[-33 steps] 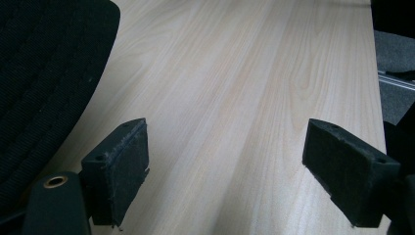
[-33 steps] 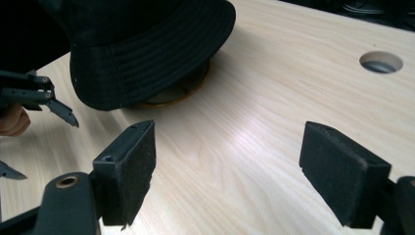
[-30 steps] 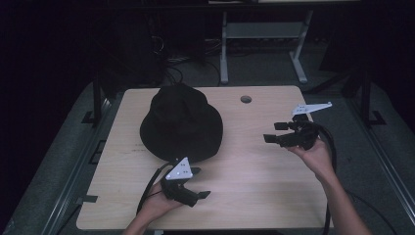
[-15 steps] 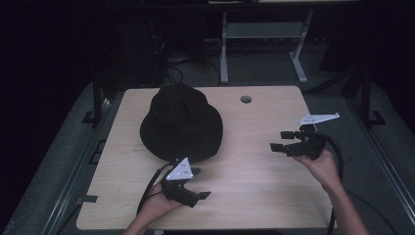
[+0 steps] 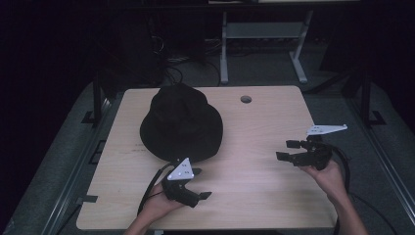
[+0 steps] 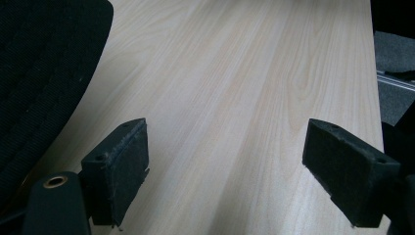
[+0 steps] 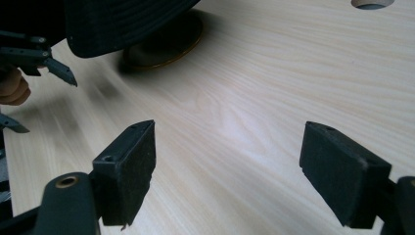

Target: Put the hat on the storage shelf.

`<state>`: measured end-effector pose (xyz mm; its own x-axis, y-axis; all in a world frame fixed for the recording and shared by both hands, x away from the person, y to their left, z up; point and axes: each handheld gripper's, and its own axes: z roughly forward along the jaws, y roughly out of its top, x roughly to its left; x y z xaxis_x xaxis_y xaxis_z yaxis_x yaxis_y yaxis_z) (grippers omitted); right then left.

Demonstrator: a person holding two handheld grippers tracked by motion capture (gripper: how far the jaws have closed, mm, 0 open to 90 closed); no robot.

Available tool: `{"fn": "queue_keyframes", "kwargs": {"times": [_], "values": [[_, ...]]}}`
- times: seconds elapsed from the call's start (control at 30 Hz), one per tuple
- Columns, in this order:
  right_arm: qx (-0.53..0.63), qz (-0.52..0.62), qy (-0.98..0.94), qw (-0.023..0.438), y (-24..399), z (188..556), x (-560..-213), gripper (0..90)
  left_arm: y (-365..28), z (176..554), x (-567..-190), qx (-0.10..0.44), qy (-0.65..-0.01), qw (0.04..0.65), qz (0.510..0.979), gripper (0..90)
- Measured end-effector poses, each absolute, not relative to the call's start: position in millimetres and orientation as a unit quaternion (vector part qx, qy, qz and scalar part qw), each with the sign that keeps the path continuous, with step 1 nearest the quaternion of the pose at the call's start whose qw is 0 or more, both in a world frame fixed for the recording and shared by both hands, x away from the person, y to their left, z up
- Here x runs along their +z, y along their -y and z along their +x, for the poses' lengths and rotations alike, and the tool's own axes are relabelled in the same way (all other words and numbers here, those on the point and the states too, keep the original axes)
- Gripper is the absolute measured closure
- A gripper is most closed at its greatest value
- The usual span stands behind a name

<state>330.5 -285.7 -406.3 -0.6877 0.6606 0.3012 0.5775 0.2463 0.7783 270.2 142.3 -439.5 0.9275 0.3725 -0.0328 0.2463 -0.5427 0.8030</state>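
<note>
Hat [image 5: 181, 123] brim lies just ahead-left of the open, empty left gripper [image 5: 195, 187]; the open right gripper [image 5: 289, 150] sits well apart.

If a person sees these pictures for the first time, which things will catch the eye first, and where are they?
The eye goes first to the black hat, which lies on the left half of the pale wooden table, toward its far side. Next come the two hand-held grippers: the left gripper near the front edge, just in front of the hat, and the right gripper at the right side, both with fingers spread open and empty.
</note>
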Motion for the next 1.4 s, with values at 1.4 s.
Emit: {"fn": "queue_keyframes", "kwargs": {"times": [1.4], "values": [[0.493, 0.409, -0.766, 0.061, 304.2, 237.6, -453.6, 18.1, -138.5, 266.5, -440.8, 0.064, -0.175, 0.442, 0.877, 16.8]]}}
